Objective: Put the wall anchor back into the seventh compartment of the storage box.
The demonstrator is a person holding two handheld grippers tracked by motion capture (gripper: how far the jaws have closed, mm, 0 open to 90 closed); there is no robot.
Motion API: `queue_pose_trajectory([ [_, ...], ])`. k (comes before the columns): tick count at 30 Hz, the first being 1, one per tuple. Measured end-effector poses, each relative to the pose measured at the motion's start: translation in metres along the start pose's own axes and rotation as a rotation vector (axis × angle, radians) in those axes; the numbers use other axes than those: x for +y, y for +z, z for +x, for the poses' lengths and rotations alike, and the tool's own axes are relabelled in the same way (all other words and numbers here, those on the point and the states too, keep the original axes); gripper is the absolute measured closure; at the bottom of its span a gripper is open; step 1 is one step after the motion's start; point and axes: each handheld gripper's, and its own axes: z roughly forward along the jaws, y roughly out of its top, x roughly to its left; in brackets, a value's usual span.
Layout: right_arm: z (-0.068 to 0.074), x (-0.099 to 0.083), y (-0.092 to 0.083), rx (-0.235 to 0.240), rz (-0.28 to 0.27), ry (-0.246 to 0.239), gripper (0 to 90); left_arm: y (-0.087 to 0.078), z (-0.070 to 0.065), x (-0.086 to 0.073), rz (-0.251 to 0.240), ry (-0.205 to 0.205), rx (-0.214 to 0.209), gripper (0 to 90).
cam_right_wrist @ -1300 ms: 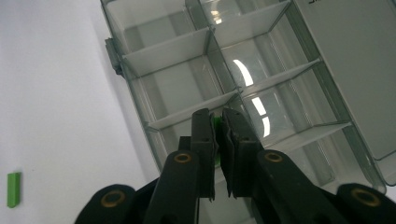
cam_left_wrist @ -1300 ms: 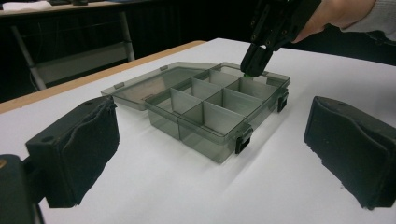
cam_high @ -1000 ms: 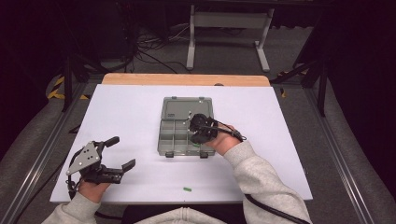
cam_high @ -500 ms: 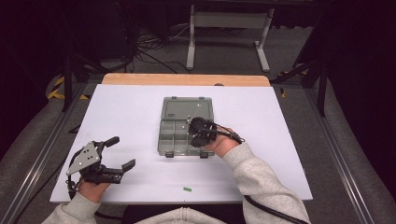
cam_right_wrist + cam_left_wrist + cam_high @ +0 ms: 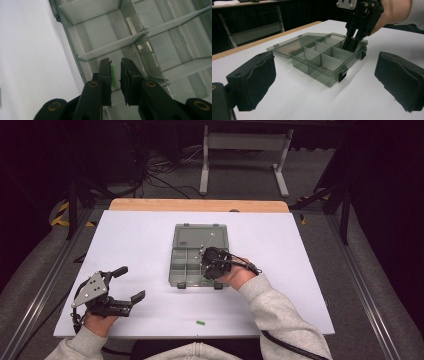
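Two green pieces (image 5: 113, 75) (image 5: 200, 322); one box (image 5: 186, 270); two tongs (image 5: 210, 265) (image 5: 129, 284).

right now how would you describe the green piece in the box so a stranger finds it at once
On the white table lies an open grey compartment box. The right gripper dips into a compartment by its wall; the small green piece sits between the barely parted jaws, the box's one bright thing.
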Motion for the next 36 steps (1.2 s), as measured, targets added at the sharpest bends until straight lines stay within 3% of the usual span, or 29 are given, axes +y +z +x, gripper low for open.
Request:
queue_pose_trajectory([
  [7, 0.005, 0.003, -0.016, -0.023, -0.064, -0.009, 61.6, 0.0, 0.0, 0.0, 0.0, 0.0, -0.001, 4.2],
  [11, 0.015, 0.005, -0.027, -0.025, -0.122, -0.027, 43.3, 0.0, 0.0, 0.0, 0.0, 0.0, 0.0, 4.2],
  [13, 0.019, 0.005, -0.03, -0.018, -0.135, -0.038, 39.3, 0.0, 0.0, 0.0, 0.0, 0.003, 0.0, 4.2],
  [22, 0.038, 0.002, -0.041, 0.017, -0.167, -0.075, 33.5, 0.0, 0.0, 0.0, -0.002, 0.0, -0.001, 4.2],
  [32, 0.054, -0.008, -0.048, 0.02, -0.159, -0.116, 33.1, 0.001, -0.001, 0.0, 0.001, -0.002, -0.004, 4.2],
  [36, 0.059, -0.009, -0.048, 0.026, -0.148, -0.112, 33.0, 0.001, 0.0, 0.0, 0.003, 0.005, -0.003, 4.1],
])
